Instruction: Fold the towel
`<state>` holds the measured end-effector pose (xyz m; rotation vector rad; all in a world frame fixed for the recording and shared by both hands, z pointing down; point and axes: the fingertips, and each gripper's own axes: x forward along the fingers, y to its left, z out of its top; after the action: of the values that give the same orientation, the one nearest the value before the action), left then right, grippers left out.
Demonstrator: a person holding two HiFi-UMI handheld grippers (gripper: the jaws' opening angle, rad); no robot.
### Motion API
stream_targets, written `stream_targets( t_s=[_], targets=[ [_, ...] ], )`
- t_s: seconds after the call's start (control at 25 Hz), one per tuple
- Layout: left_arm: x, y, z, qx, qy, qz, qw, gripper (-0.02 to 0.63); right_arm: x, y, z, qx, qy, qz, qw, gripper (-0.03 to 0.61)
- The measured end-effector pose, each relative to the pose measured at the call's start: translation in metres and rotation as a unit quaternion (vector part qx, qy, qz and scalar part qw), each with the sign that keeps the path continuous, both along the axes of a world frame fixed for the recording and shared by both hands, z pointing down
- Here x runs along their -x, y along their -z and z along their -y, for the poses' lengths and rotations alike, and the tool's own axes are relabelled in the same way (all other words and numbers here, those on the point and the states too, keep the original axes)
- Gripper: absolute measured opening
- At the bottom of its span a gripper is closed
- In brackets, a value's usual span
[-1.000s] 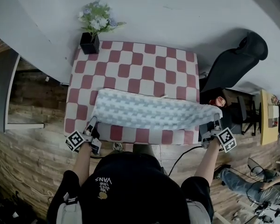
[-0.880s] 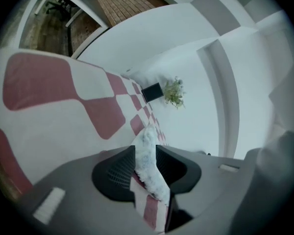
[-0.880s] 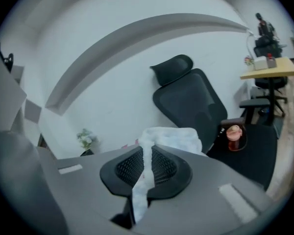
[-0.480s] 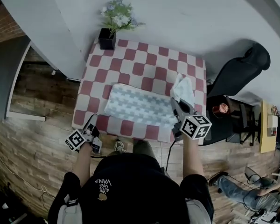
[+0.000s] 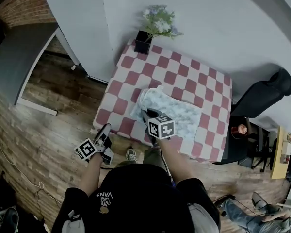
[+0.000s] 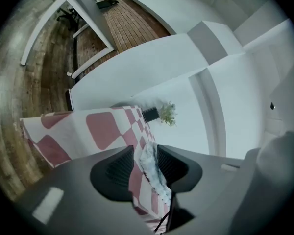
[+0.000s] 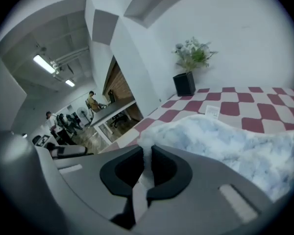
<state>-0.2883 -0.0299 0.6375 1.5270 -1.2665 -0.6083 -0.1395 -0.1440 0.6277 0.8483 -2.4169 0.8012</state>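
One edge of the towel point(image 7: 225, 141) sits pinched in the right tongs point(image 7: 148, 156).

The towel point(image 5: 177, 114) — pale blue-white, nubby — lies rumpled and partly folded over itself on the red-and-white checked table point(image 5: 184, 76), toward its near edge. Its left end is bunched up — pinched between the right gripper point(image 7: 147, 155) jaws.
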Motion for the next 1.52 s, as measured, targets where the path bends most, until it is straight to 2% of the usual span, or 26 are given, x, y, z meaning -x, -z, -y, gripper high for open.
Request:
stream_targets(
  t_s=[0.12,0.2,0.4,0.48,0.68,0.88,1.0,1.08,1.24,1.32,1.44,1.52],
  targets=[
    [0.008,-0.004,-0.010,0.001,-0.001,-0.001,1.0000,0.124,0.013,-0.020,-0.011,-0.018,0.018,-0.059,0.998,0.023],
    [0.009,-0.006,-0.012,0.001,-0.011,0.001,0.9999,0.124,0.017,-0.027,-0.015,-0.022,0.021,-0.080,0.996,0.027],
    [-0.004,-0.005,-0.001,-0.005,-0.046,0.007,0.9989,0.138,0.027,-0.027,-0.026,-0.020,0.037,-0.064,0.997,0.153],
    [-0.014,-0.003,0.007,-0.010,-0.062,0.009,0.9980,0.140,0.026,-0.020,-0.028,-0.023,0.032,-0.047,0.998,0.168],
    [-0.043,0.007,0.033,-0.021,-0.114,0.039,0.9924,0.169,-0.010,0.020,-0.021,-0.055,-0.035,0.020,0.998,0.178],
    [-0.071,0.008,0.063,-0.007,-0.143,0.078,0.9866,0.252,-0.103,0.043,-0.015,-0.092,-0.137,-0.010,0.986,0.178],
    [-0.084,0.001,0.079,0.013,-0.143,0.103,0.9843,0.292,-0.175,0.042,-0.018,-0.084,-0.218,-0.018,0.972,0.178],
    [-0.089,-0.007,0.087,0.034,-0.134,0.125,0.9825,0.321,-0.222,0.035,-0.022,-0.058,-0.275,-0.009,0.960,0.178],
    [-0.092,-0.024,0.098,0.075,-0.113,0.164,0.9771,0.345,-0.296,0.007,-0.036,0.031,-0.376,0.066,0.924,0.178],
    [-0.094,-0.031,0.103,0.089,-0.108,0.162,0.9768,0.345,-0.316,-0.011,-0.040,0.086,-0.408,0.125,0.900,0.198],
    [-0.097,-0.037,0.105,0.105,-0.107,0.159,0.9759,0.345,-0.327,-0.026,-0.042,0.147,-0.427,0.211,0.867,0.235],
    [-0.097,-0.037,0.108,0.110,-0.108,0.164,0.9743,0.345,-0.325,-0.033,-0.043,0.171,-0.422,0.242,0.857,0.236]
  ],
)
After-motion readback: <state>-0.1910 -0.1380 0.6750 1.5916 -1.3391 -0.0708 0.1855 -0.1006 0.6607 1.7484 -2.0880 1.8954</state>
